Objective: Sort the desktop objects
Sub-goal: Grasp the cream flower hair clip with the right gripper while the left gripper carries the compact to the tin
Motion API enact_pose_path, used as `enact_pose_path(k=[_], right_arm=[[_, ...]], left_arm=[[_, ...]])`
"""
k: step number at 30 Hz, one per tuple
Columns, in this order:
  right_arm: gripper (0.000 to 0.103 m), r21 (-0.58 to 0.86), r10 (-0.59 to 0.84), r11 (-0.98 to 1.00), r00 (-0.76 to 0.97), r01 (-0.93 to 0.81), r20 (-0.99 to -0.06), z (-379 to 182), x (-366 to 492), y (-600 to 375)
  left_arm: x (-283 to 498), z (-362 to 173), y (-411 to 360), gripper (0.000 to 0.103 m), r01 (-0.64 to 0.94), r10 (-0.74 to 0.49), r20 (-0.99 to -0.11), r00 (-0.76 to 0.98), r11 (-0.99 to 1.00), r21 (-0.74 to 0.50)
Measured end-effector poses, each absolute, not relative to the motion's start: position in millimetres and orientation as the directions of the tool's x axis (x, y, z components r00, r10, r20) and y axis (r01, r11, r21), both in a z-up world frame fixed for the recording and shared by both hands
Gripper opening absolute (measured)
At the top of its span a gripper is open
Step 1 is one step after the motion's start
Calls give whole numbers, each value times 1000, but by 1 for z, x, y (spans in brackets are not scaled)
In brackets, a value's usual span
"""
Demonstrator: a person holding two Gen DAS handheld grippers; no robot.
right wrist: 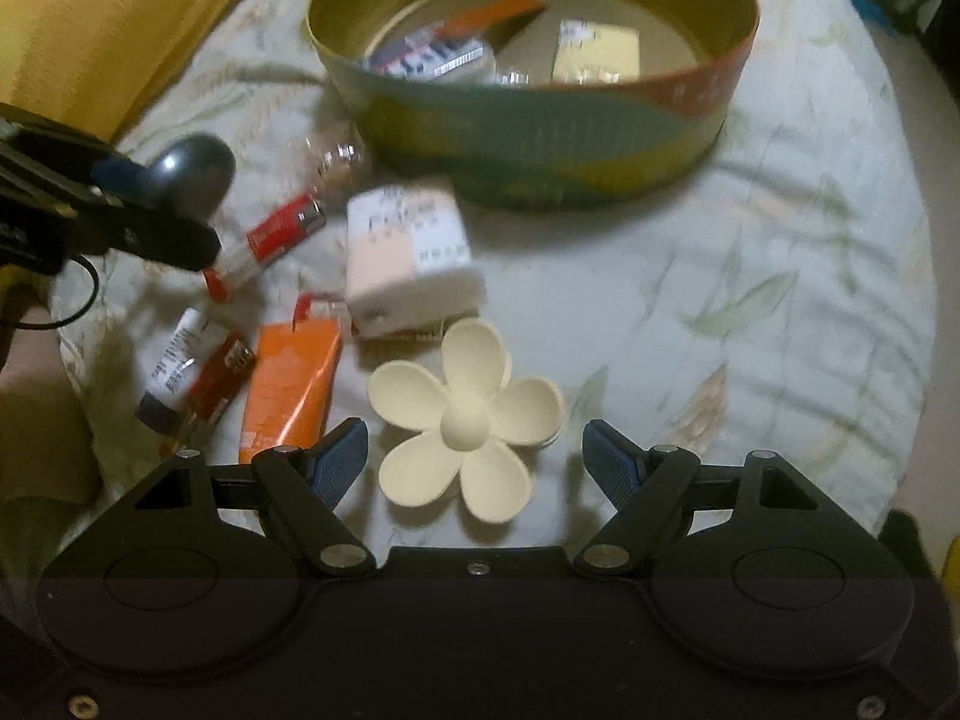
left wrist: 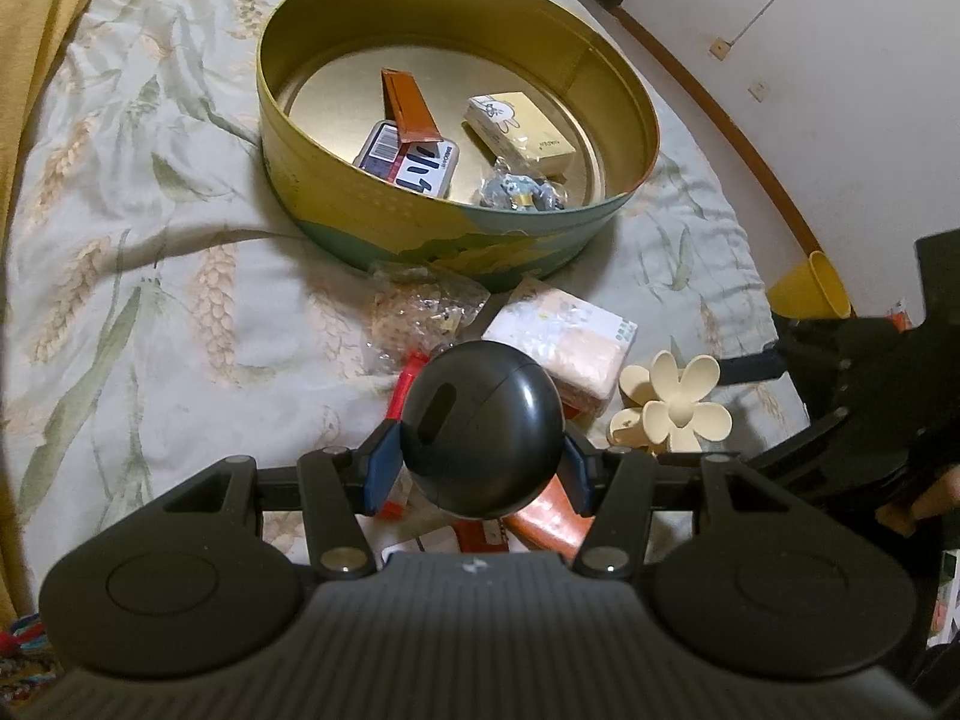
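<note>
My left gripper [left wrist: 480, 468] is shut on a round black case [left wrist: 483, 423] and holds it above the loose items; the case also shows in the right wrist view [right wrist: 195, 171]. My right gripper [right wrist: 477, 468] is open, its fingers either side of a cream flower-shaped hair clip [right wrist: 465, 420], which also shows in the left wrist view [left wrist: 675, 405]. A round gold tin [left wrist: 336, 180] stands beyond on the bedspread and holds a yellow box [left wrist: 519, 123], an orange packet [left wrist: 408, 105], a small tin [left wrist: 408, 162] and a wrapped charm [left wrist: 522, 192]. It also shows in the right wrist view [right wrist: 540, 138].
Loose on the floral bedspread [right wrist: 720, 300] lie a pink-and-white tissue pack [right wrist: 408, 252], an orange packet [right wrist: 294, 384], a red-and-white tube [right wrist: 264, 246], small bottles [right wrist: 192, 378] and a clear plastic bag [left wrist: 414, 306]. A yellow cloth [right wrist: 90, 18] lies at left. A yellow bin [left wrist: 810, 288] stands off the bed at right.
</note>
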State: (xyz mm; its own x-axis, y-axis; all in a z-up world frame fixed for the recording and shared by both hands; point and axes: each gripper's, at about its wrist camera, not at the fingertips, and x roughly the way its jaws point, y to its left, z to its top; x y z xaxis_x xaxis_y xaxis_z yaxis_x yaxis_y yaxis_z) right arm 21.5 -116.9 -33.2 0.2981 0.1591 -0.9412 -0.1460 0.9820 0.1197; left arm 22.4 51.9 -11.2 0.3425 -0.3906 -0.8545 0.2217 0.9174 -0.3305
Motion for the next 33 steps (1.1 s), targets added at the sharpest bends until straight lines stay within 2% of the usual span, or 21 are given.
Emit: enact_pose_path(k=[1,3,9,20,33], right_arm=[[76,118,157,982,295,-146,-942,-36,22,-116],[65,122,160,982,293,-143,-943,-40,23,-114],[56,101,149,980,302,-170,-942,-39,22,-109],[56,135,197,973,361,-190,-912,-10,14,-114],[56,170,223,971,384,-168,-896,-3,9,-126]], left_arm=[[23,-11,52,57,221,-390,-854,343,918,-330],[23,-12,52,57,221,-390,-855,342,918,-331],[23,-11,53,57,219,-389,-854,345,918,-330],[28,2,54,57,227,-384,-841,381,921,-317],[60,31,43,57,263,-347,-831,434,931,-251]])
